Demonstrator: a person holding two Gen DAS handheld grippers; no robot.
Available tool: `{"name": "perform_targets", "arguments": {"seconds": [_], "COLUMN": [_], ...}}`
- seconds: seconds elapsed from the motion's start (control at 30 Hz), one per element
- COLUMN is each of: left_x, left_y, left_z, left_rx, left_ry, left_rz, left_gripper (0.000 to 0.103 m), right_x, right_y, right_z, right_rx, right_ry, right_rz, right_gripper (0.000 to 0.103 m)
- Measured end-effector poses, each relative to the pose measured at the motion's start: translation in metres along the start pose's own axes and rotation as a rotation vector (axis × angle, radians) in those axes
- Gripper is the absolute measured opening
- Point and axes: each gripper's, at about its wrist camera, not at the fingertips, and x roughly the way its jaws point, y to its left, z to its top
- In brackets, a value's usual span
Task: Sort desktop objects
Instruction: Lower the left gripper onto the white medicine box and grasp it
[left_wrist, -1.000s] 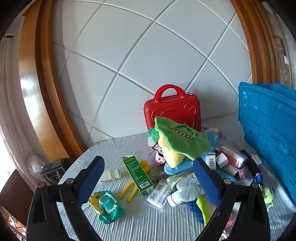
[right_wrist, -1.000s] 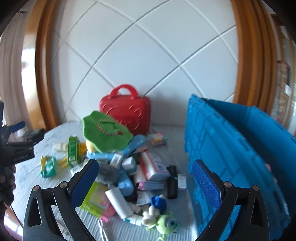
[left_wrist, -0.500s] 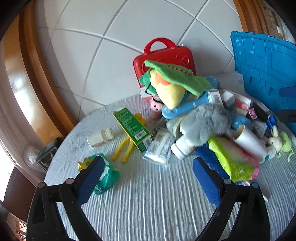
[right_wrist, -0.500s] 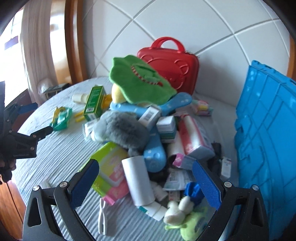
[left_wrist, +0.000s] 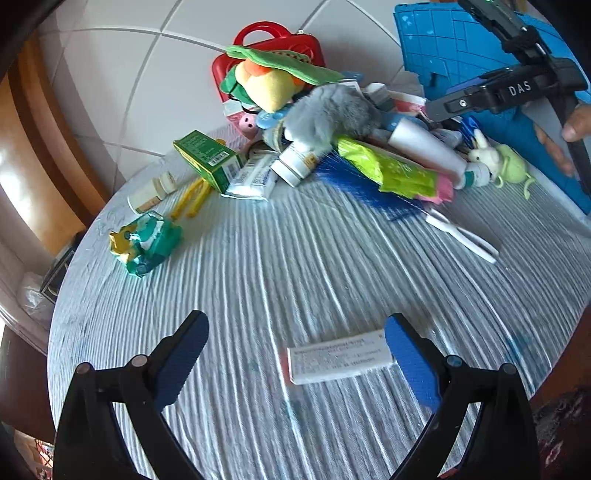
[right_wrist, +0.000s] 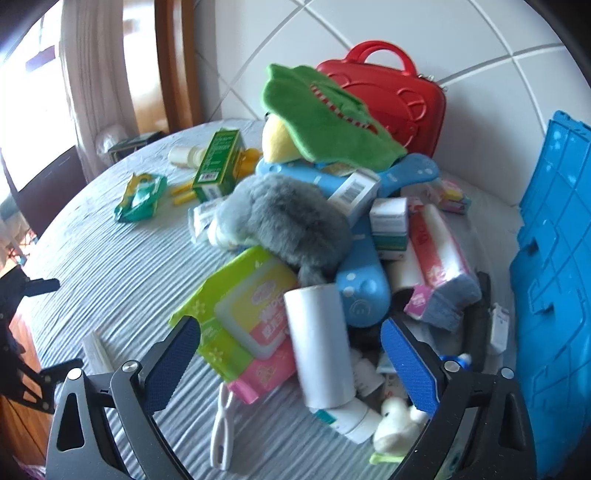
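A heap of objects lies on the grey ribbed tablecloth (left_wrist: 295, 266): a green plush (right_wrist: 321, 114), a grey furry toy (right_wrist: 288, 221), a white roll (right_wrist: 319, 343), a lime and pink wipes pack (right_wrist: 251, 314) and a blue toy (right_wrist: 364, 295). My right gripper (right_wrist: 291, 365) is open, with the white roll and wipes pack between its fingers. My left gripper (left_wrist: 297, 363) is open low over the cloth, with a flat white box (left_wrist: 338, 357) beside its right finger. The right gripper shows in the left wrist view (left_wrist: 509, 92).
A blue crate (right_wrist: 554, 280) stands at the right. A red case (right_wrist: 388, 92) leans on the white wall behind the heap. A green box (left_wrist: 208, 158), yellow clips (left_wrist: 192, 197), a small bottle (left_wrist: 151, 190) and a teal packet (left_wrist: 144, 243) lie left.
Both grippers have tilted down and moved nearer the table. The right one has closed in on the heap; the left one has dropped over the near cloth, where the white box has come into view.
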Motion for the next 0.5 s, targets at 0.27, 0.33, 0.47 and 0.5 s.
{"name": "perform_targets", "arguments": {"seconds": [0.27,0.33,0.47,0.5], "left_x": [0.004,0.007,0.017,0.02], "left_y": [-0.018,-0.022,-0.027,-0.028], "left_z": [-0.016,-0.014,-0.015,-0.016], "left_rx": [0.3,0.376,0.516,0.544], "left_ry": [-0.003,-0.013,-0.017,-0.01], "left_rz": [-0.201,-0.249,-0.393,-0.431], "left_gripper": [0.098,0.098,0.097,0.096], "right_x": [0.012,0.022,0.037,0.04], "right_y": [0.047,0.051,0.052,0.053], "right_z": [-0.052,-0.063,-0.075,-0.077], "right_rx": [-0.07,-0.034,0.042,0.047], "right_ry": [0.143,0.183,0.221,0.229], "right_rz": [0.097,0.097,0.067,0.055], "right_gripper": [0.075,0.065,0.051,0.046]}}
